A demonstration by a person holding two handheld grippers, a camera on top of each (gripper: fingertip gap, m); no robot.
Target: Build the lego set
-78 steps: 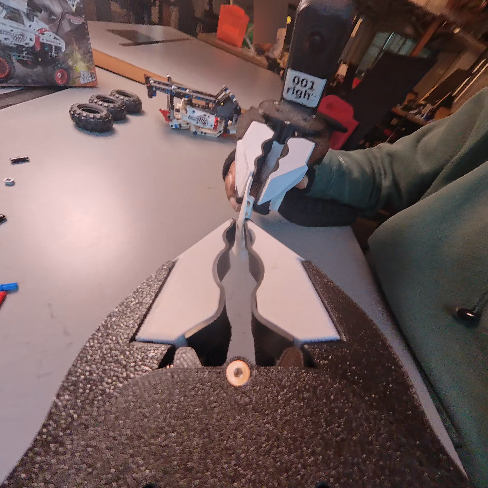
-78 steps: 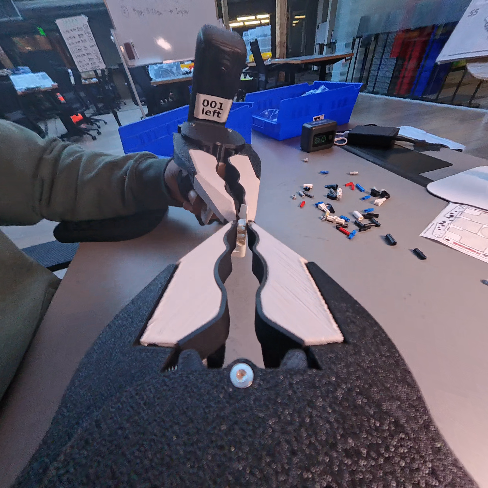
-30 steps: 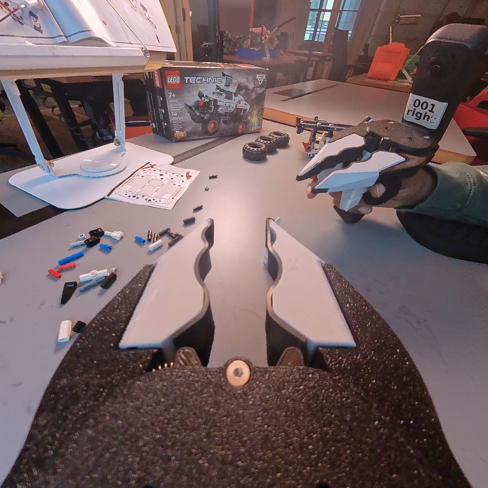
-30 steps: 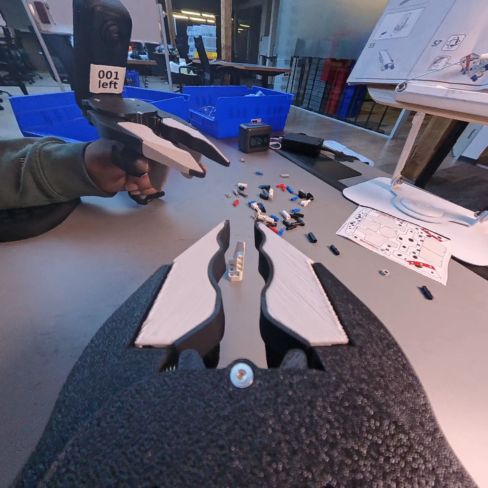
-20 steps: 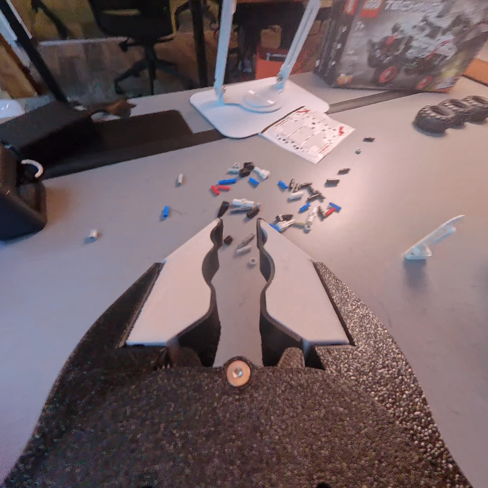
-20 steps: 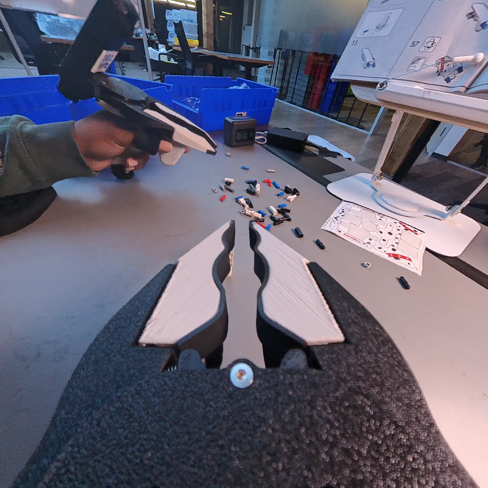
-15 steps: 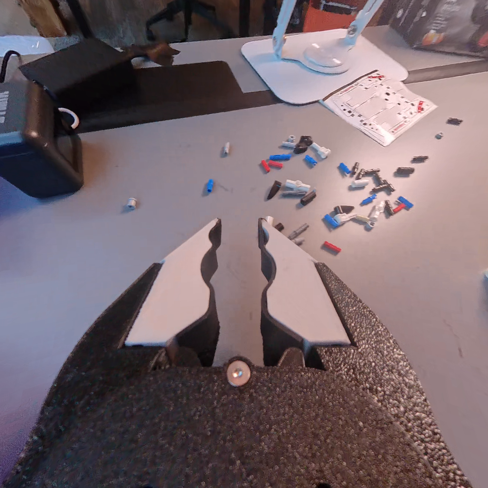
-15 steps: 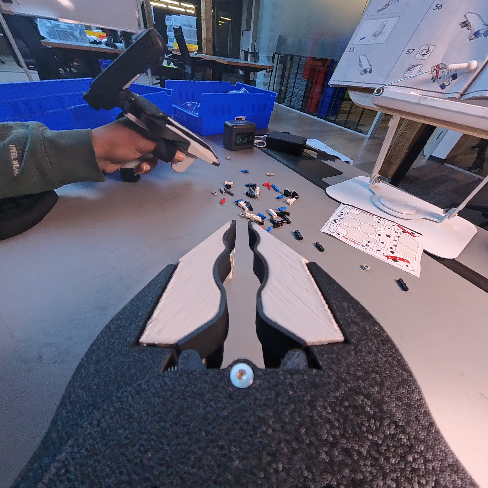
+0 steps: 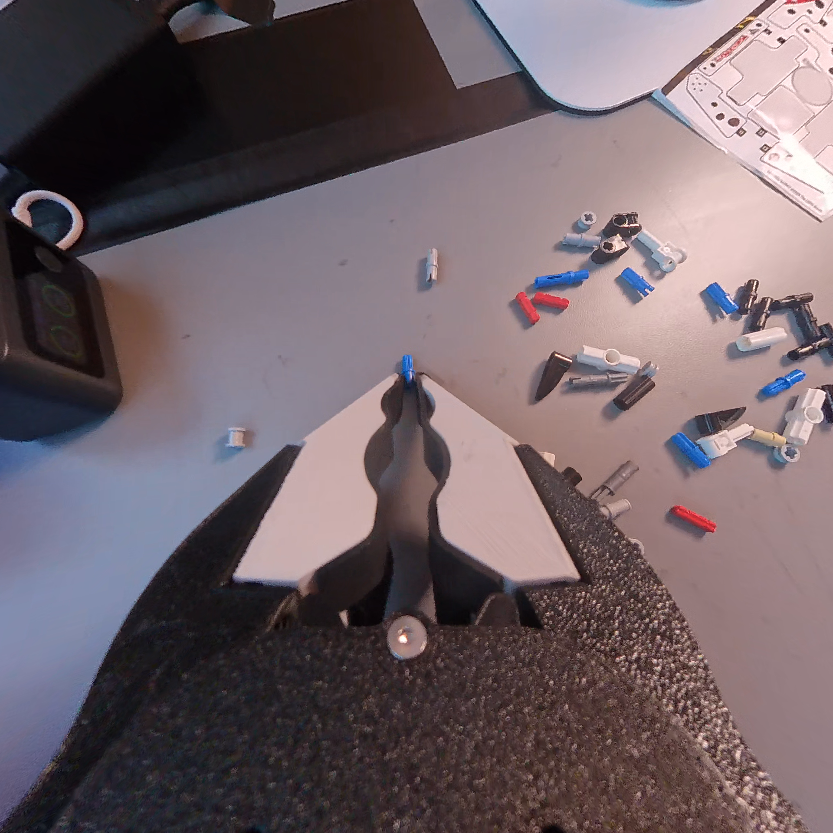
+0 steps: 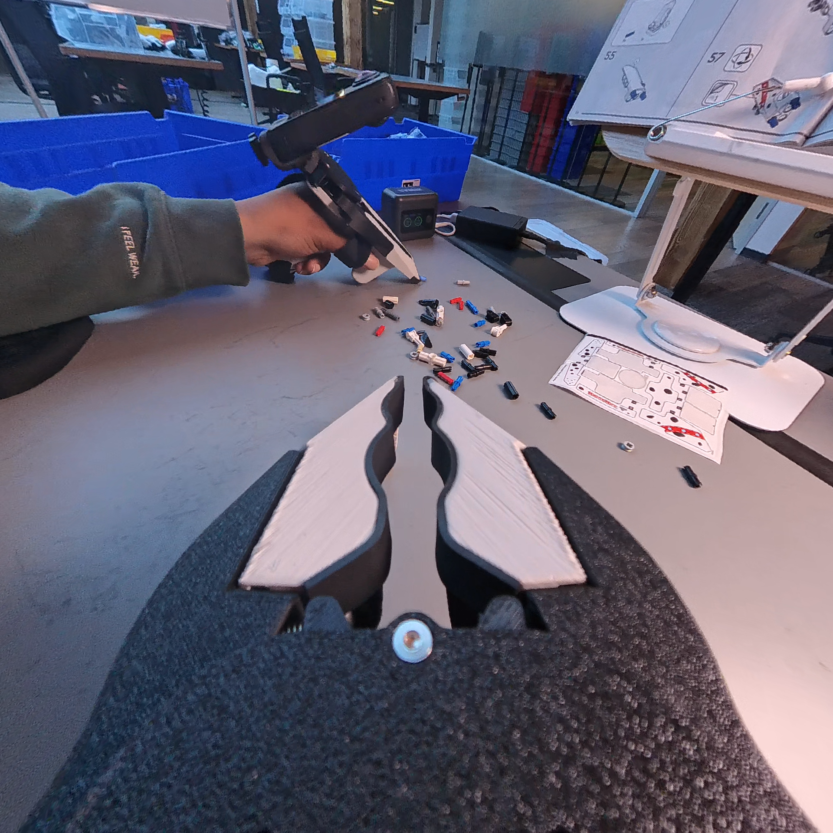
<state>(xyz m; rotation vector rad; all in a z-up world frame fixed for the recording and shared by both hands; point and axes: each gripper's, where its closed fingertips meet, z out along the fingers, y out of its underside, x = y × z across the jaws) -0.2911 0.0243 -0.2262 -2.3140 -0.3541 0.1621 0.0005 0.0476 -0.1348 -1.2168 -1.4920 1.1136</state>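
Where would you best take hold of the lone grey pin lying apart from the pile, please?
Mid-length, from straight above: the grey pin lies flat on the table, clear of other pieces, so jaws can close across its narrow sides.

a workshop or lab: long worktables point(image 10: 148, 58) and office chairs point(image 10: 311, 49) fill the room behind, blue bins point(image 10: 180, 157) line the grey table point(image 10: 180, 405), and a whiteboard point(image 10: 148, 9) and wire racks point(image 10: 509, 117) stand further back.
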